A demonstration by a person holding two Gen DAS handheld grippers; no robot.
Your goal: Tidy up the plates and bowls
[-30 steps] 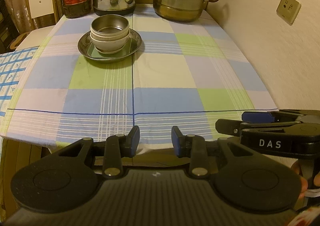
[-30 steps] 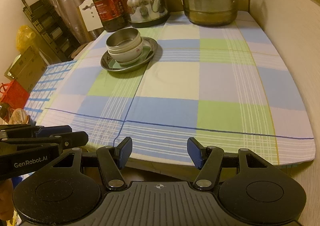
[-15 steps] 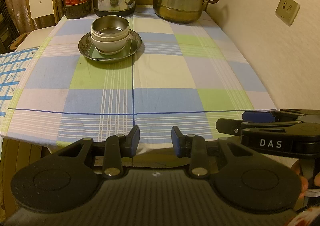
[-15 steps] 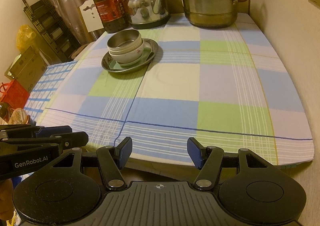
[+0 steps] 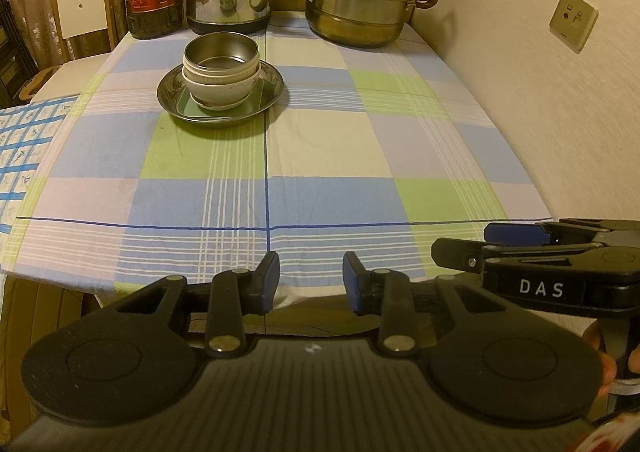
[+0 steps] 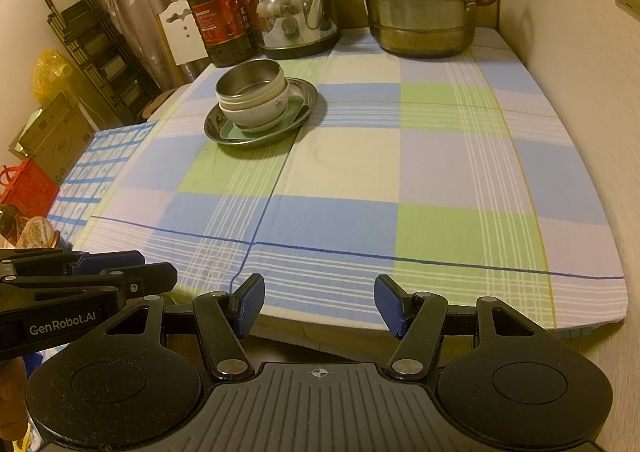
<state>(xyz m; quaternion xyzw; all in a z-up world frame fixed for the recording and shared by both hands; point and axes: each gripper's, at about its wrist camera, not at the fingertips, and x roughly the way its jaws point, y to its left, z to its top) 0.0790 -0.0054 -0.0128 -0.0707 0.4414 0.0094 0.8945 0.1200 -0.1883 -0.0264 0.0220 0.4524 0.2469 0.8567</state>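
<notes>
Both the left hand-held gripper [image 5: 310, 278] and right hand-held gripper [image 6: 319, 306] hang released and empty at the bench's [image 6: 344, 188] near edge. The nested steel and white bowls [image 5: 221, 70] sit on the round steel plate [image 5: 268, 94], far ahead and leftward; approach slowly, gripping one rim.

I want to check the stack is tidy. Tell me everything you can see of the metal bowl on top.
The metal bowl is round, shiny steel, empty and upright, nested in white bowls as the top of the stack. The stack stands on a steel plate at the far left of the checked tablecloth. No gripper touches it.
</notes>
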